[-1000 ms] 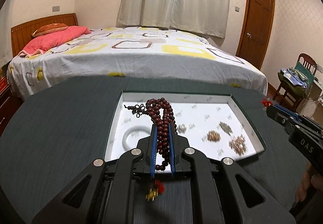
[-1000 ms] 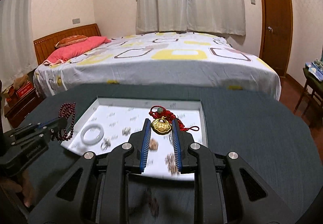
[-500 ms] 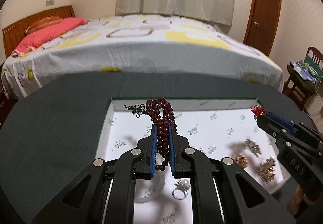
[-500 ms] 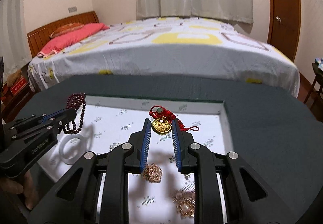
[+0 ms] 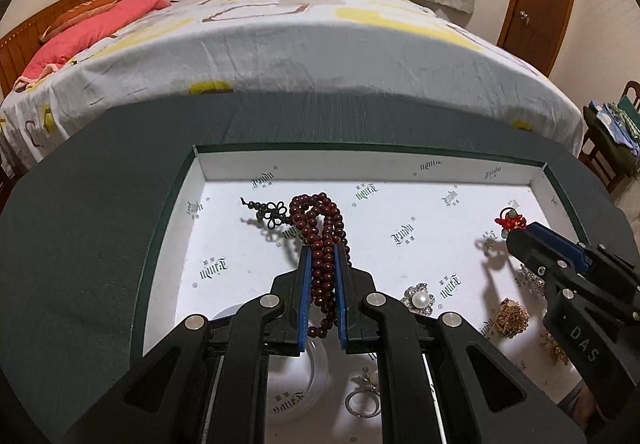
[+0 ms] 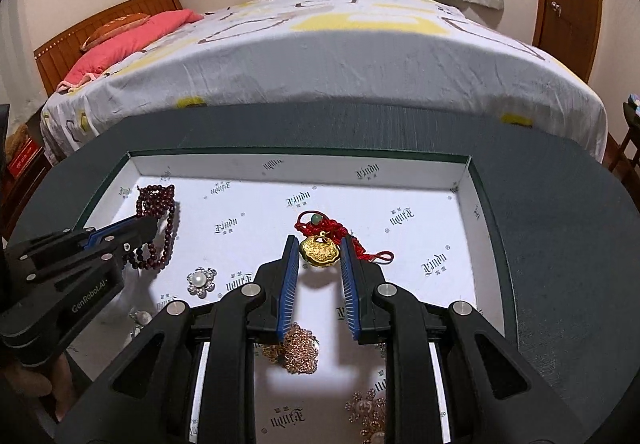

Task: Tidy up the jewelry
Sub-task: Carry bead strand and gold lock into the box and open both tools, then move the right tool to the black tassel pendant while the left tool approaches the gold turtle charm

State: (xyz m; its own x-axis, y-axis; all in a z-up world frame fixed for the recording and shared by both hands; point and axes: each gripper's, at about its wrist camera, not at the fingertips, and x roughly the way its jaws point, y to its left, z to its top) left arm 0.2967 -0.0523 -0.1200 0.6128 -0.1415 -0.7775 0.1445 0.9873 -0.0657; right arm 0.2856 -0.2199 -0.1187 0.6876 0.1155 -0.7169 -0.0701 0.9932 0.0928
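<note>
My left gripper [image 5: 322, 250] is shut on a dark red bead necklace [image 5: 320, 220] and holds it low over the left part of the white tray [image 5: 360, 164]. The beads also show in the right wrist view [image 6: 158, 212]. My right gripper [image 6: 320, 242] is shut on a gold lock pendant [image 6: 318, 252] with a red knotted cord [image 6: 324, 228], low over the tray's [image 6: 300, 164] middle. The right gripper also shows in the left wrist view [image 5: 520, 234].
In the tray lie a pearl flower brooch [image 5: 418, 298], a gold chain cluster [image 5: 512, 318], a ring [image 5: 362, 400] and a white bangle [image 5: 316, 368]. The tray sits on a dark green round table [image 5: 80, 244]. A bed [image 5: 320, 44] stands behind.
Both grippers have moved forward and down over the tray, each still holding its piece. The necklace and the pendant now hang close above the tray floor.
</note>
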